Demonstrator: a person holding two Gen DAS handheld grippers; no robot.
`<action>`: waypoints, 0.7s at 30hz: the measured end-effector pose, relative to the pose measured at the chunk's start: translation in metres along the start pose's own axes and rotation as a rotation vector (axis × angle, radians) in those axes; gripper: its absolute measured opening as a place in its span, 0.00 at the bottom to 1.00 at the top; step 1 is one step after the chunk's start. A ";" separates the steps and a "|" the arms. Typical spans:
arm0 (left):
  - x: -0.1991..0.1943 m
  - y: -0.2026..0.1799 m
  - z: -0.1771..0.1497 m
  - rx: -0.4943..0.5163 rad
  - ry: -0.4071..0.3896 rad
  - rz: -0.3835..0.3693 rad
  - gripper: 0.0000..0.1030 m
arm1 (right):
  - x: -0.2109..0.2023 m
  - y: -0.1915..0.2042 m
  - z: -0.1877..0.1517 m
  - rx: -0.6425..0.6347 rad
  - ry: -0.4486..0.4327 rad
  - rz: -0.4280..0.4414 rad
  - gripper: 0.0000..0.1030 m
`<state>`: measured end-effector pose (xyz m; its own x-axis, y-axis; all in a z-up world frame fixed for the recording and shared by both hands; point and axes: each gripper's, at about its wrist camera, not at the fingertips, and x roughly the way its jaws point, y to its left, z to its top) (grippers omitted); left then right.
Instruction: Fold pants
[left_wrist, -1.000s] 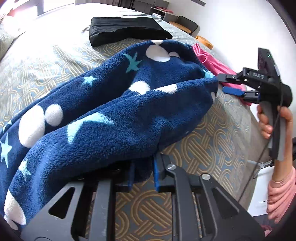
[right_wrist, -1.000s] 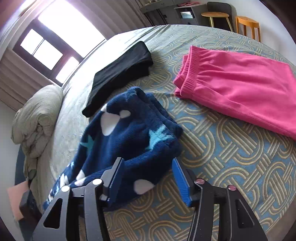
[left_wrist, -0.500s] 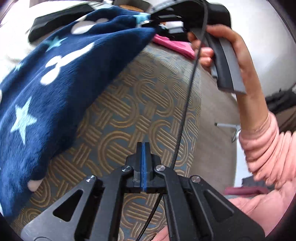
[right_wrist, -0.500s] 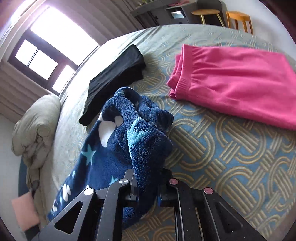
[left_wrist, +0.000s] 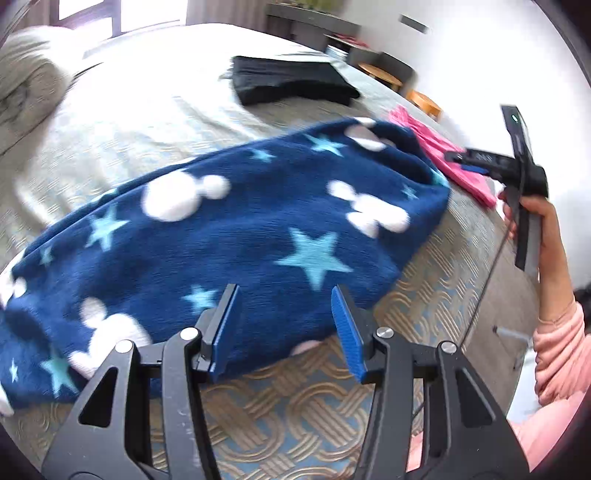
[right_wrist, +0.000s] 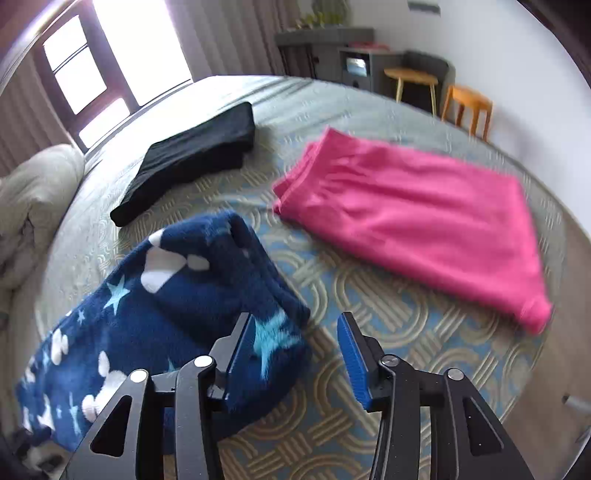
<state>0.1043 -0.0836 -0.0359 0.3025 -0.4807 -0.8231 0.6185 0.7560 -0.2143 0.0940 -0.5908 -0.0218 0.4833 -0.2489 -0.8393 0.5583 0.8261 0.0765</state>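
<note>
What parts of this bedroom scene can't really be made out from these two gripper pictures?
- Navy star pants: far end cut off by the left view's edge; underside hidden.
- Black garment: folds too dark to read.
- Pink pants: blurred in the right view.
- Items on the shelf: too small.

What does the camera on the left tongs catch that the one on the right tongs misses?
Only the left wrist view shows the person's hand holding the right tongs, plus a pink sleeve. Only the right wrist view shows the pink pants spread out whole and the window clearly. Both show the navy star-print pants, the folded black garment and the patterned bedspread.
</note>
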 end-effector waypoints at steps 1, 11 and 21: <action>-0.010 0.020 -0.001 -0.065 -0.023 0.029 0.51 | -0.002 0.010 0.007 -0.046 -0.027 -0.009 0.62; -0.064 0.180 -0.039 -0.439 -0.134 0.379 0.62 | 0.071 0.066 0.060 -0.099 0.100 0.164 0.58; -0.052 0.277 -0.031 -0.518 -0.089 0.530 0.65 | 0.077 0.020 0.079 0.034 0.028 -0.229 0.04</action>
<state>0.2376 0.1641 -0.0687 0.5360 -0.0112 -0.8441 -0.0406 0.9984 -0.0390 0.1964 -0.6333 -0.0426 0.3231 -0.4132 -0.8514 0.6735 0.7324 -0.0999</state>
